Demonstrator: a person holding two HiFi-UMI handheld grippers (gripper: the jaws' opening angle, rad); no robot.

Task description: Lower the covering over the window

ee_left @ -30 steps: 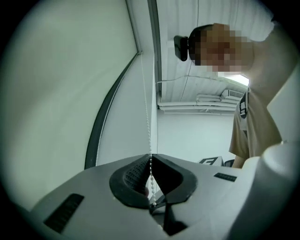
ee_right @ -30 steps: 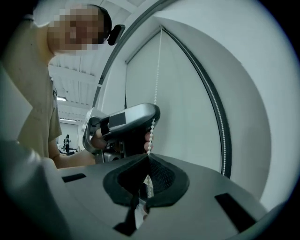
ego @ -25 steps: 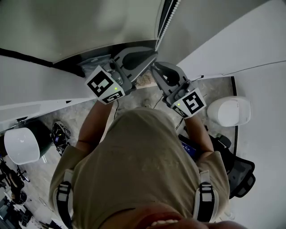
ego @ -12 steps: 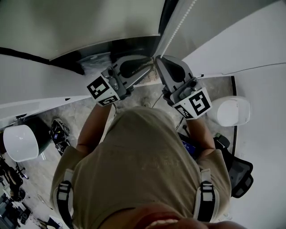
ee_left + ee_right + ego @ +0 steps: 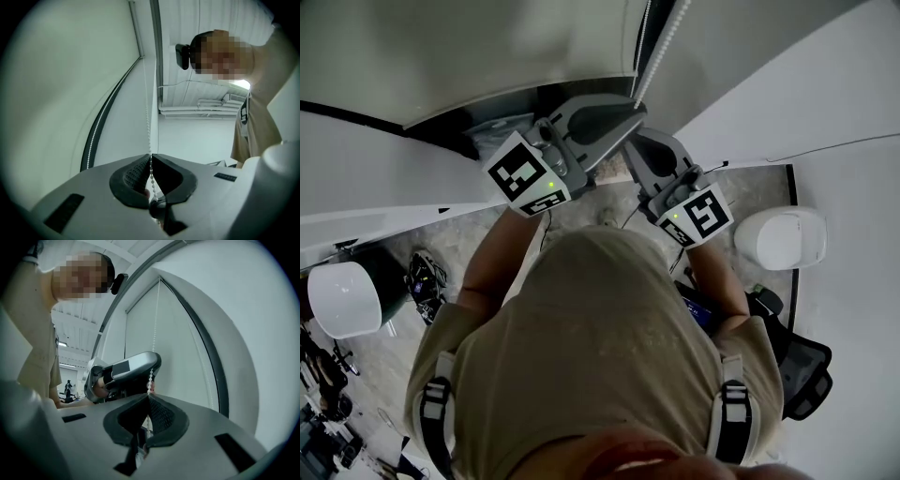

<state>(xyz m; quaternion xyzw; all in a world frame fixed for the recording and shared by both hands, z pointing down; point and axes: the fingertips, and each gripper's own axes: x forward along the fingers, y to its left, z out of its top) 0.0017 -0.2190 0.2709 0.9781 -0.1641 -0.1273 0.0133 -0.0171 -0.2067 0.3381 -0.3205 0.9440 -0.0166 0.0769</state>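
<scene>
The left claw (image 5: 150, 157) and, lower on the bead chain (image 5: 148, 126), the right claw (image 5: 148, 396) both pinch it tight; next, I think, pull down to drop the blind (image 5: 173, 343).

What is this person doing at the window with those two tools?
The person is working the bead chain of a window blind. The left gripper and the right gripper are both shut on the chain, the left one higher up. How far the blind is down is not visible.

No words or numbers are legible; only black-and-white square markers on the left cube (image 5: 523, 174) and right cube (image 5: 697, 214).
</scene>
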